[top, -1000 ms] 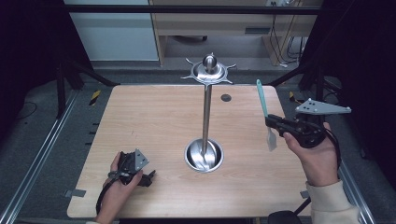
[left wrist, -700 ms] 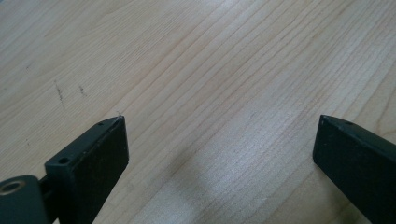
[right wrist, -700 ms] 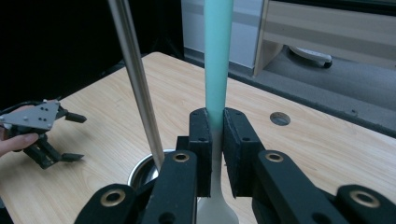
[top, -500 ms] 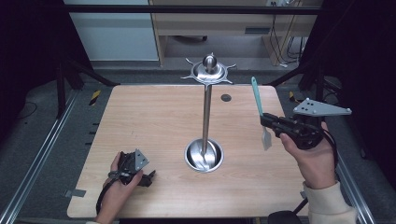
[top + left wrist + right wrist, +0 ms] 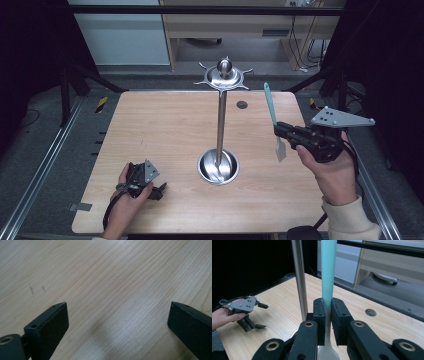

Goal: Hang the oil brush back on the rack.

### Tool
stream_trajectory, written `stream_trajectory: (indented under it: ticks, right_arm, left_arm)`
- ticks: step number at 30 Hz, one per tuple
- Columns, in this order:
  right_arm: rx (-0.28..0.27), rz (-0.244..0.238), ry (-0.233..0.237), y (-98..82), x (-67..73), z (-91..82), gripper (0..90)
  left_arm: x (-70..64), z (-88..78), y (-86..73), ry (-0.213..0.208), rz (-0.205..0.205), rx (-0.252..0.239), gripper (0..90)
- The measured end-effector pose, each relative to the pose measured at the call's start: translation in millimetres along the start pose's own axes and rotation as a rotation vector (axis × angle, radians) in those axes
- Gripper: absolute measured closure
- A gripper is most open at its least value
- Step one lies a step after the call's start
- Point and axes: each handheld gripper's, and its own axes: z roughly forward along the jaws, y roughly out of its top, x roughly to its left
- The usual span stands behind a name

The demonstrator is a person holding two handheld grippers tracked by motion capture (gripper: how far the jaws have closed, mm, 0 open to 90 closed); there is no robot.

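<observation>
Item: utensil with a teal handle (image 5: 270, 102) and a pale flat blade. It is standing nearly upright in the air over the right side of the bench (image 5: 165, 125), handle end up and leaning slightly away, blade hanging below the grip. In the right gripper view the handle (image 5: 328, 272) is rising straight out from between the two black jaws.

Right tongs (image 5: 278, 129): jaws are sitting closed on the utensil at the point where the teal handle meets the pale neck, pads pressing on both sides. The right hand (image 5: 330, 172) is holding them above the bench near its right edge.

Left tongs (image 5: 161, 190): they are resting low at the front left of the bench in the left hand (image 5: 125, 200). In the left gripper view the jaws are standing wide apart with bare wood grain between them, gripping nothing.

Metal stand (image 5: 220, 125): a slim upright pole is rising from a round dished base (image 5: 218, 166) at mid-bench, carrying a star-rimmed disc with a ball knob (image 5: 223, 66) at the top. It is standing just left of the utensil, apart from it.

Small dark round hole (image 5: 242, 104): it is lying in the bench top behind the stand.
</observation>
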Motion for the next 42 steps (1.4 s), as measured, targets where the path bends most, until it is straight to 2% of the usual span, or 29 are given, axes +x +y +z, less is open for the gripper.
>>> stream_trajectory:
  ticks: [42]
  right_arm:
    - [-0.025, -0.054, 0.049, 4.8, 16.7, 2.5, 82.4]
  left_arm:
    - [-1.6, 0.9, 0.1, -0.009, -0.001, 0.002, 2.9]
